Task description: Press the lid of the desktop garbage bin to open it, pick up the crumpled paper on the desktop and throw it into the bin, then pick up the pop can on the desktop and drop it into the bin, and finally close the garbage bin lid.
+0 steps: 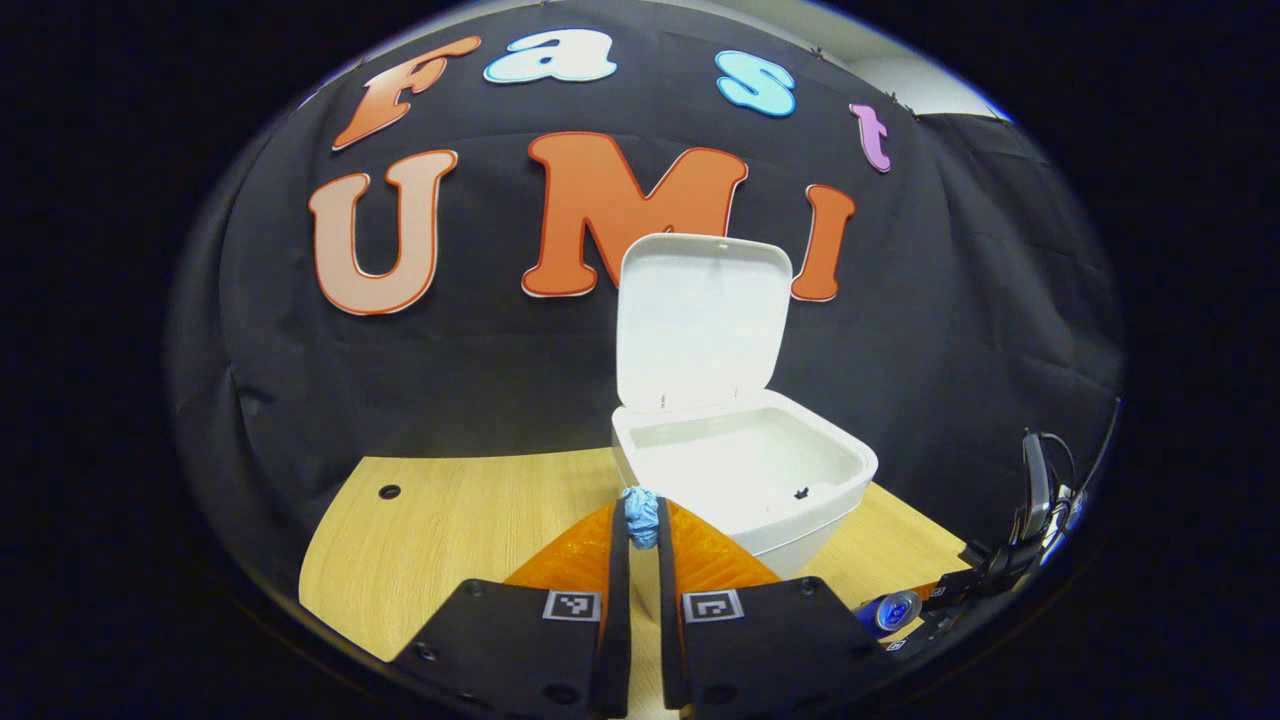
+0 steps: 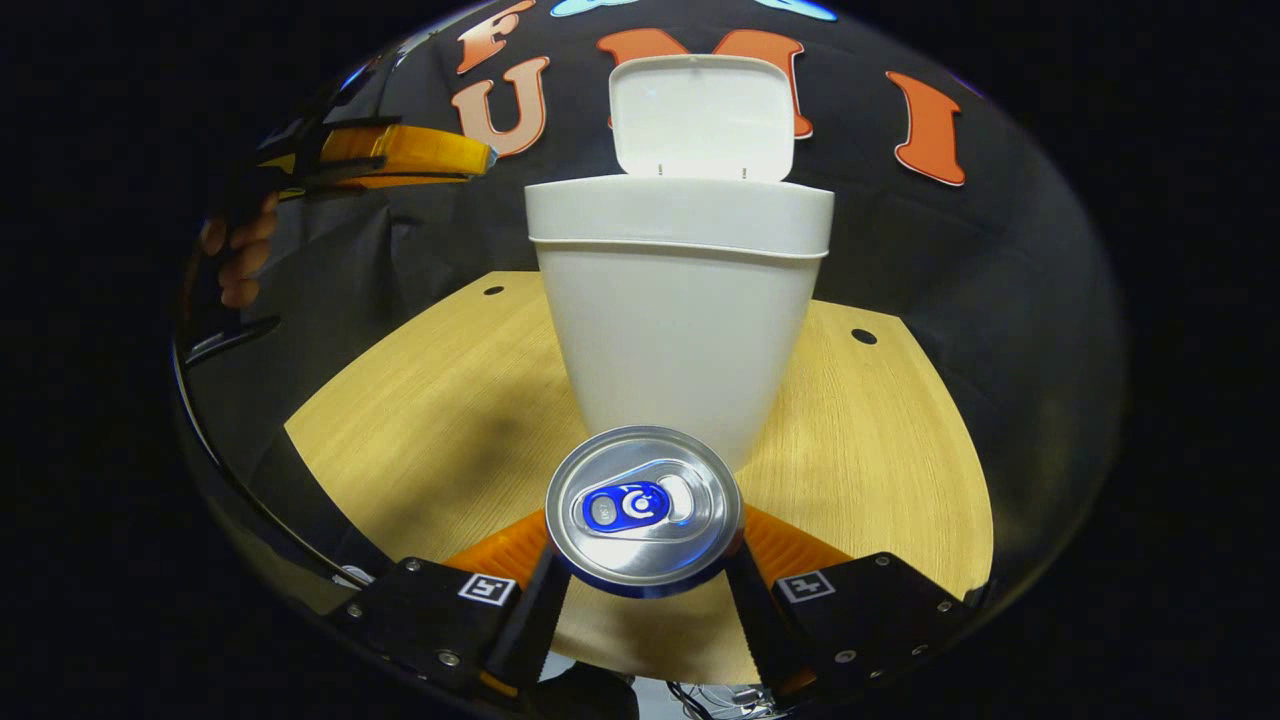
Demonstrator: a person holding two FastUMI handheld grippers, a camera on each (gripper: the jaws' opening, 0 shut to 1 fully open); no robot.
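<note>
Bright even light, soft shadows, sharp centre, warped edges

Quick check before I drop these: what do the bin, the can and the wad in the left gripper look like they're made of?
Bin: likely moulded plastic, smooth matte white walls. Can: metal, probably aluminium, with a shiny brushed top and pull tab. Wad: blue and crinkled, seemingly paper or tissue; too small to be sure.

Smooth matt plastic bin (image 2: 680, 340); shiny metal can top (image 2: 643, 505); wood-grain desktop (image 2: 880, 440); crumpled paper (image 1: 640, 515).
</note>
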